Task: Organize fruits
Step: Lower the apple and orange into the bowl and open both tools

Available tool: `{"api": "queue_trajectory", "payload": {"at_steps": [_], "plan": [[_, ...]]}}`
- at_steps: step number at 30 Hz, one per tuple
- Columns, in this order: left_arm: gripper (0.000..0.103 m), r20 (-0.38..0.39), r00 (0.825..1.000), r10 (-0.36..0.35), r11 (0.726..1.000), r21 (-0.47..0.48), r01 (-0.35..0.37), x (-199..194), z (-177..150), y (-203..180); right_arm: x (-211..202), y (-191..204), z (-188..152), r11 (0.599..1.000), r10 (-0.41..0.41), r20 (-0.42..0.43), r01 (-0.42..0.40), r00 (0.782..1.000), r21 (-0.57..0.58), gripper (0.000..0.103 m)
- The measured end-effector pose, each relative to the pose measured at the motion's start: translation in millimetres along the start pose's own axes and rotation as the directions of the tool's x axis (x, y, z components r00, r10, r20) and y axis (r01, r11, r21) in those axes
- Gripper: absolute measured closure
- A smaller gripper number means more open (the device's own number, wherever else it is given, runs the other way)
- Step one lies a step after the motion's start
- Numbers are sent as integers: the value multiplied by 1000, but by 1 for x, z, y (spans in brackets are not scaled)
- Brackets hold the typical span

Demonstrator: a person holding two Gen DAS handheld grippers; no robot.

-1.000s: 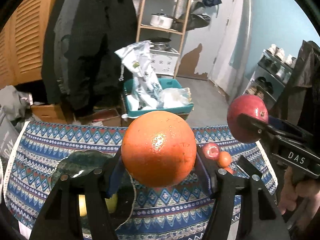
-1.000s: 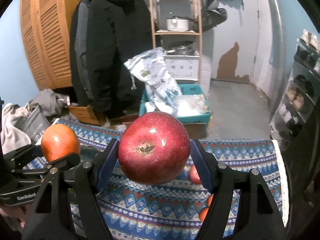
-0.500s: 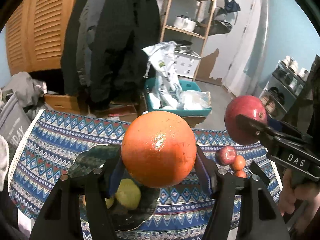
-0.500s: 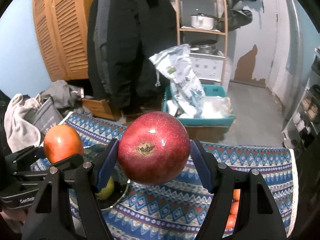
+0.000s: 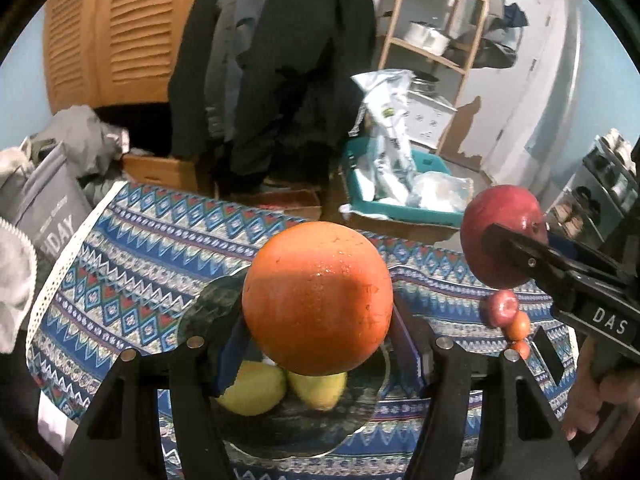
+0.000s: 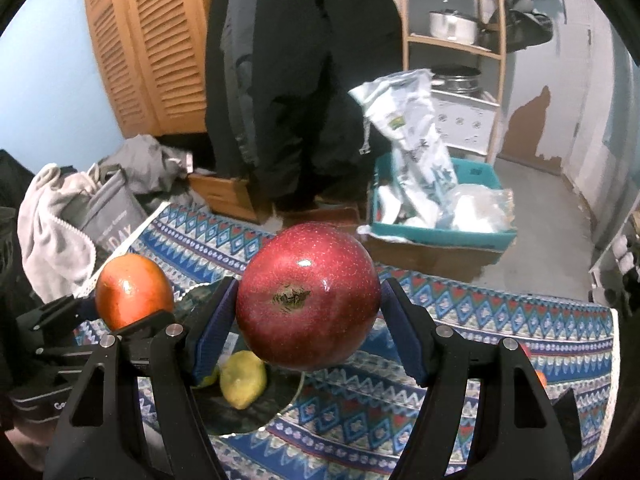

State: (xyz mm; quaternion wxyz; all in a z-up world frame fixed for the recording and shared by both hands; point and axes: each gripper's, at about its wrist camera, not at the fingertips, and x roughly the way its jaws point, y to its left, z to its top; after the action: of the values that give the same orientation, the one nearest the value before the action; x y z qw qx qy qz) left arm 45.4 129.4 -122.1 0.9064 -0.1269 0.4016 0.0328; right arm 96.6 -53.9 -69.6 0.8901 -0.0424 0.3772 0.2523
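Note:
My left gripper (image 5: 318,336) is shut on a large orange (image 5: 317,297) and holds it above a dark glass plate (image 5: 280,436) with two yellow lemons (image 5: 252,388). My right gripper (image 6: 308,328) is shut on a red apple (image 6: 308,295), held above the patterned tablecloth (image 6: 400,412) to the right of the plate (image 6: 248,416). In the left wrist view the apple (image 5: 502,236) is at the right; in the right wrist view the orange (image 6: 134,290) is at the left.
A small red apple (image 5: 502,308) and two small oranges (image 5: 519,326) lie on the cloth at the right. Beyond the table are a teal bin with bags (image 5: 400,196), a wooden shelf (image 5: 436,40), hanging dark coats (image 5: 280,60) and a grey bag (image 5: 52,216).
Both grippers have moved left and tilted down with their fruits. The plate with the lemons has come into view under the orange.

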Motion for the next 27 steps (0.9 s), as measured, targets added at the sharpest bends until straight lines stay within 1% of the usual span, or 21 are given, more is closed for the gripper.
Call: {"api": "queue_trajectory", "payload": {"at_steps": [4, 9, 15, 20, 27], "plan": [[37, -36, 999, 23, 999, -36, -25, 12, -4, 19, 19, 14, 0, 1000, 20, -22, -21, 1000, -19, 31], [37, -71, 996, 48, 997, -60, -53, 27, -9, 35, 43, 31, -6, 998, 37, -59, -40, 998, -45, 31], [37, -128, 990, 59, 992, -104, -72, 51, -16, 52, 74, 40, -14, 996, 77, -124, -81, 989, -23, 31], [37, -185, 980, 79, 989, -110, -101, 74, -24, 63, 97, 41, -23, 995, 93, -170, -96, 981, -8, 31], [37, -262, 962, 74, 984, -139, -114, 98, -37, 74, 126, 39, -36, 995, 96, -233, -97, 968, 6, 31]]}}
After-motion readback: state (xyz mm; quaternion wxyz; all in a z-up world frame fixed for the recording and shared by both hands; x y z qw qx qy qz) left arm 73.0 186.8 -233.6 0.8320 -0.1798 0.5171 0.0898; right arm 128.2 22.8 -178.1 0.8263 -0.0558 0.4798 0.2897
